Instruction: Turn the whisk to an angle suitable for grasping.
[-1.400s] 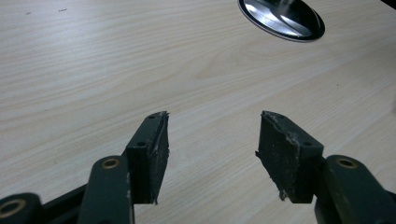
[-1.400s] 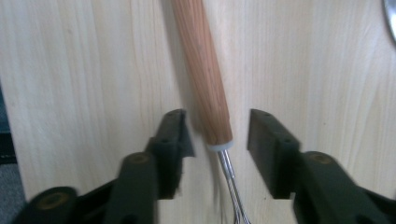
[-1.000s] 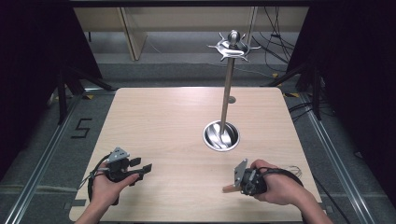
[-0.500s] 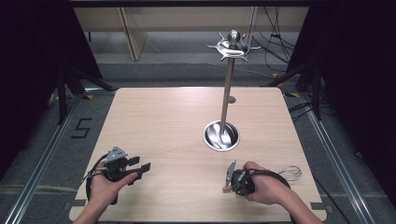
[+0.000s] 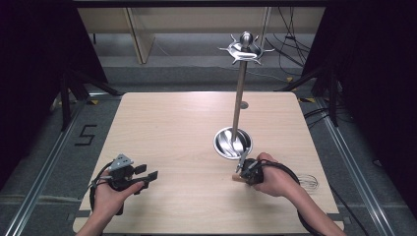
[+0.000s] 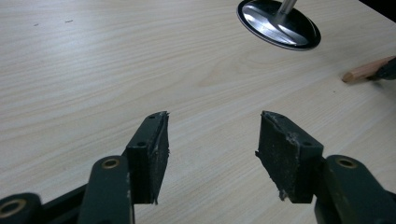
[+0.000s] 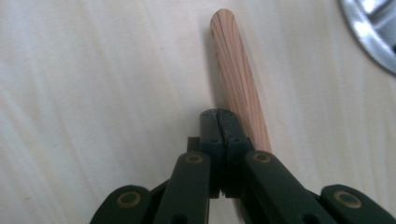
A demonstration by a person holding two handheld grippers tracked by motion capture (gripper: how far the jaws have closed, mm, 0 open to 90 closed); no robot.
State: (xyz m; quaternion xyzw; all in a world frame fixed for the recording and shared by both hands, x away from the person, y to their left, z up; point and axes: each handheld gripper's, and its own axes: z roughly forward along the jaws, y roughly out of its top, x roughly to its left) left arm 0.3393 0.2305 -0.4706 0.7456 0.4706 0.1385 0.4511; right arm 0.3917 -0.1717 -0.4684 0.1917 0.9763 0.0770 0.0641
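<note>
A pale wooden table [image 5: 172, 132] stands on a grey floor between dark curtains, with cables trailing across the floor behind it. The left gripper [image 5: 146, 176] is held near the table's near left edge in the person's left hand [image 5: 109, 192], its jaws standing well apart with nothing between them; in the left gripper view the worn black pads [image 6: 152, 154] frame bare wood. Ahead of that gripper and off to its right stands a metal utensil stand [image 5: 233, 142], a round shiny base with a thin upright pole topped by a ring of hooks; its base [image 6: 279, 25] shows at the upper edge of the left gripper view. The right gripper [image 5: 242, 164] sits in the person's right hand [image 5: 271, 178] just on the near side of the stand's base, close to it but apart from it. Its jaws are pressed together at the tips. A wooden handle [image 7: 238, 79] lies on the table right beside those closed jaws, running past their right side and pointing on ahead of them; whether the jaws actually pinch it cannot be told. Its rounded end [image 6: 362, 72] also shows at the right edge of the left gripper view. Behind the right hand, towards the table's right edge, the wire loops of a whisk [image 5: 307, 182] show.
</note>
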